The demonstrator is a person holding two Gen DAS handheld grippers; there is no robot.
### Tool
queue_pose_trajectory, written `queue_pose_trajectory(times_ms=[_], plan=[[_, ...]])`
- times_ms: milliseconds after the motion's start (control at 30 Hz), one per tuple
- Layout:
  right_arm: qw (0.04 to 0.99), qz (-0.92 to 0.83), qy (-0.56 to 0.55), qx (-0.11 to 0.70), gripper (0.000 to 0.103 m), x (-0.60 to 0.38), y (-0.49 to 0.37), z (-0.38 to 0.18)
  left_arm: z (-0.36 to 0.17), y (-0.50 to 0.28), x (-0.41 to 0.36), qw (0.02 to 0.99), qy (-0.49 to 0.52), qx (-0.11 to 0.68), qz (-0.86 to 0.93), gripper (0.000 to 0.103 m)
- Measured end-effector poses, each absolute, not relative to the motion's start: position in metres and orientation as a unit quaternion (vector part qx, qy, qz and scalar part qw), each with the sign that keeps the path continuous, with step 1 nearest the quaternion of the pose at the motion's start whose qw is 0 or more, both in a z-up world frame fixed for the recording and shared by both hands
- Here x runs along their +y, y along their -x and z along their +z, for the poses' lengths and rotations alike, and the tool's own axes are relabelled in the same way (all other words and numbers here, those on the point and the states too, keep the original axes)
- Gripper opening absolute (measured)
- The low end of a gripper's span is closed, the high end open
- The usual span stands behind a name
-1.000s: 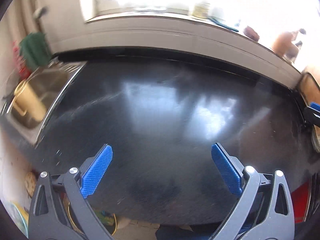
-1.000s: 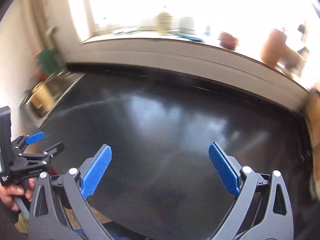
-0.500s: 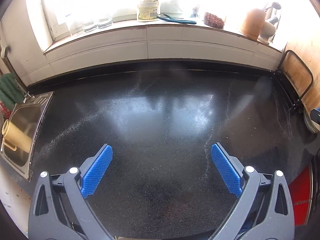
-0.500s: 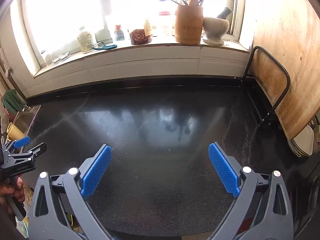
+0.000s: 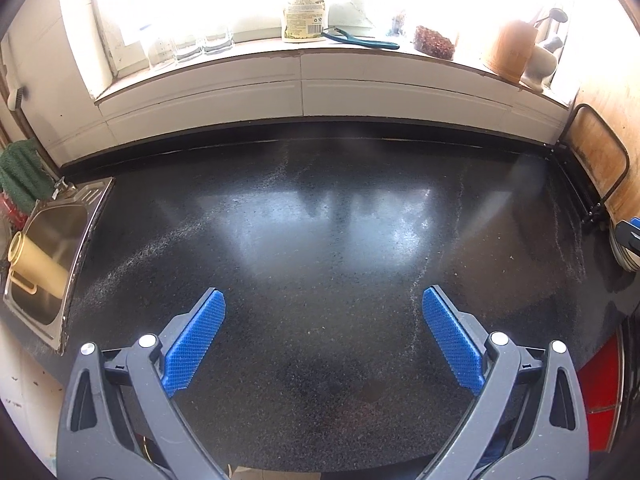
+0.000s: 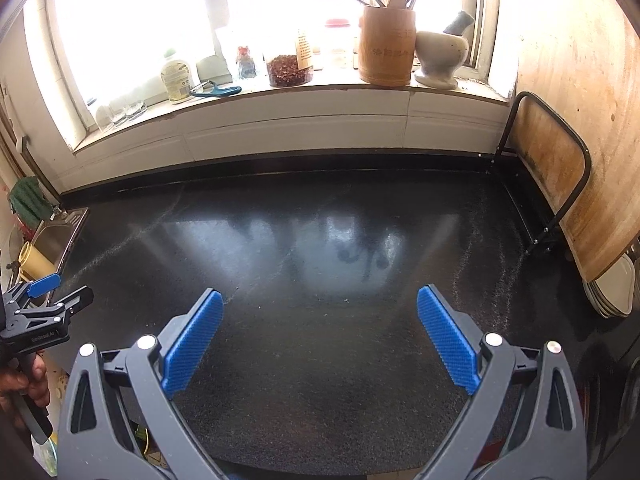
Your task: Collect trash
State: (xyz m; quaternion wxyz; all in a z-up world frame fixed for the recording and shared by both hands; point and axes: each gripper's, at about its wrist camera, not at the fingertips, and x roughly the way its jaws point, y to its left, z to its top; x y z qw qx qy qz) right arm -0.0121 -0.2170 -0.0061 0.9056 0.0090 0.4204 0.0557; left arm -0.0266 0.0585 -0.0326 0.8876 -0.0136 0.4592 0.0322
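My left gripper (image 5: 323, 300) is open and empty, held above the near part of a black speckled countertop (image 5: 320, 240). My right gripper (image 6: 319, 300) is open and empty above the same countertop (image 6: 320, 248). The left gripper also shows at the left edge of the right wrist view (image 6: 48, 300), held in a hand. No piece of trash shows on the countertop in either view.
A steel sink (image 5: 52, 248) with a beige jug (image 5: 36, 264) lies at the left. The windowsill holds a bottle (image 5: 305, 16), a peeler (image 5: 360, 40), a jar (image 6: 288, 70), a wooden utensil pot (image 6: 386, 52) and a mortar (image 6: 440, 58). A cutting board (image 6: 572, 128) in a rack and stacked plates (image 6: 612, 288) stand right.
Both views swung from a blurred, left-tilted look at the counter to a steady, level view facing the window. Both grippers stayed open.
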Motion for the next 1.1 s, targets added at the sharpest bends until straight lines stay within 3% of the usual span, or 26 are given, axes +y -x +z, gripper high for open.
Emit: queue_pose_trajectory(times_ms=[1100], plan=[[0.902, 0.062, -0.01, 0.426, 0.094, -0.2193, 0.0067, -0.0088, -0.0318, 0.0271, 0.0581, 0.887, 0.018, 0.459, 0.038, 0.096]])
